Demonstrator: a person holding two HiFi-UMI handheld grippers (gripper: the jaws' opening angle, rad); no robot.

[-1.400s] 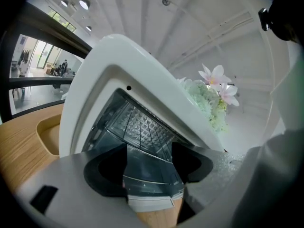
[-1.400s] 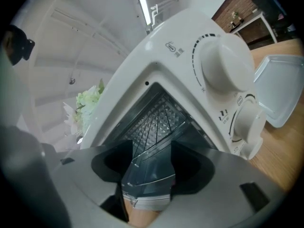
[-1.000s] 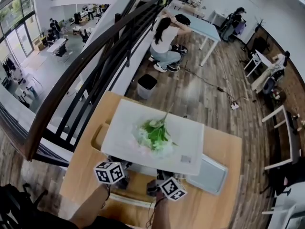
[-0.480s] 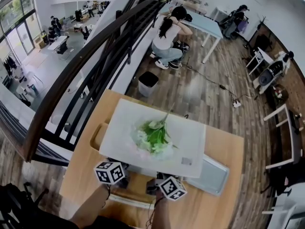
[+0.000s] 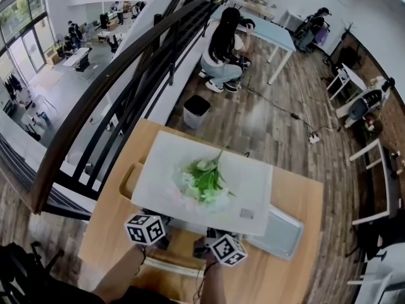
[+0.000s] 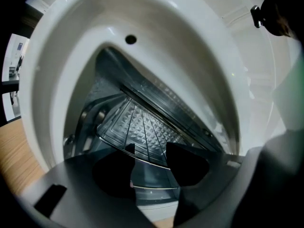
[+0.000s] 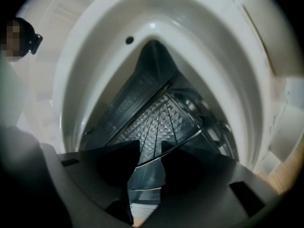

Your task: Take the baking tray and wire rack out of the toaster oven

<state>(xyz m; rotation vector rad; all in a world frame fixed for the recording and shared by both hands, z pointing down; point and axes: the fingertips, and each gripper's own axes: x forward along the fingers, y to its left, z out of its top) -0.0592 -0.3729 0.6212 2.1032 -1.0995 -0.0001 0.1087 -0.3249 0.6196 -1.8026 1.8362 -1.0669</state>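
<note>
A white toaster oven [image 5: 253,176] stands on a wooden table [image 5: 297,271], and both grippers reach into its open front. Inside lies the embossed baking tray [image 6: 137,127] [image 7: 159,120], with the thin wires of the rack [image 6: 118,146] [image 7: 187,137] over it. My left gripper [image 6: 149,167] [image 5: 155,230] sits at the tray's front edge, which shows in the gap between its jaws. My right gripper [image 7: 147,163] [image 5: 215,246] is beside it at the same edge, its gap narrower. Both pairs of jaws have just been closing. No pad visibly presses on the rim.
A bunch of artificial flowers [image 5: 205,182] lies on the oven's top. A pale grey flat panel [image 5: 281,233] rests on the table at the oven's right. A dark stair railing [image 5: 126,87] runs along the left. People are at desks far behind.
Both grippers and the oven stand where they were. A person in the background has risen from a crouch.
</note>
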